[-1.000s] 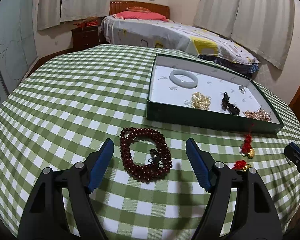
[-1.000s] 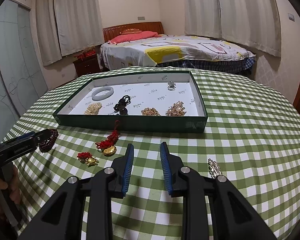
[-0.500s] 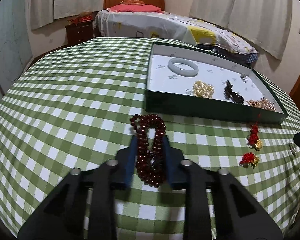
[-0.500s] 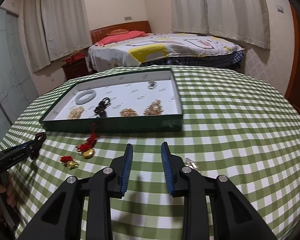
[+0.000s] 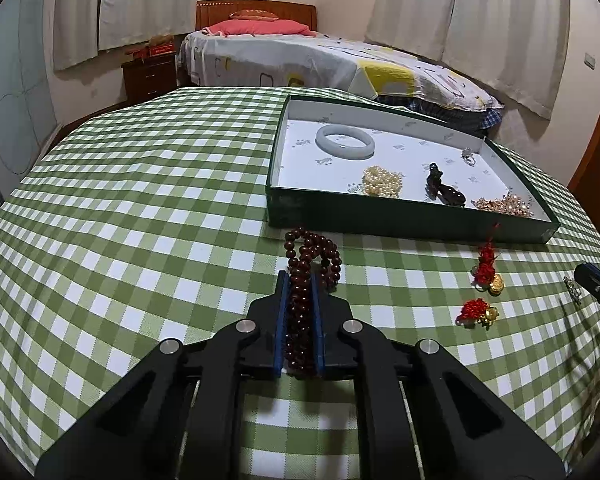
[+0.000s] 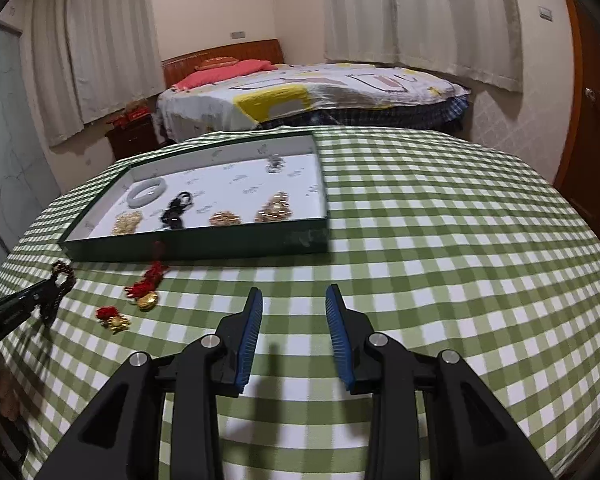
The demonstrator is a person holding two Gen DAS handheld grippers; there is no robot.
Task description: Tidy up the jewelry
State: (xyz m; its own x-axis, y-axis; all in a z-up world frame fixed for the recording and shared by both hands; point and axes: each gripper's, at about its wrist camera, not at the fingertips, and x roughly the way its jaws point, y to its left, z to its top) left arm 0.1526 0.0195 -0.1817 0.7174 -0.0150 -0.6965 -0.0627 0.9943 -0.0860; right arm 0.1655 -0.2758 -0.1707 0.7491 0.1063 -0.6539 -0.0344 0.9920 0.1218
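Left wrist: left tool (image 5: 299, 280) has closed on bead bracelet (image 5: 314, 250).

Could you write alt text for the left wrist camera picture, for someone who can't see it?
The left hand-held gripper is shut on a dark red bead bracelet over a green checked tablecloth. Beyond it a shallow green tray holds other jewelry; two red-tasselled gold charms lie outside.

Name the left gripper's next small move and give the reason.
Probably lift. The left gripper is shut on the dark red bead bracelet, whose far loop lies on the checked tablecloth just short of the green jewelry tray.
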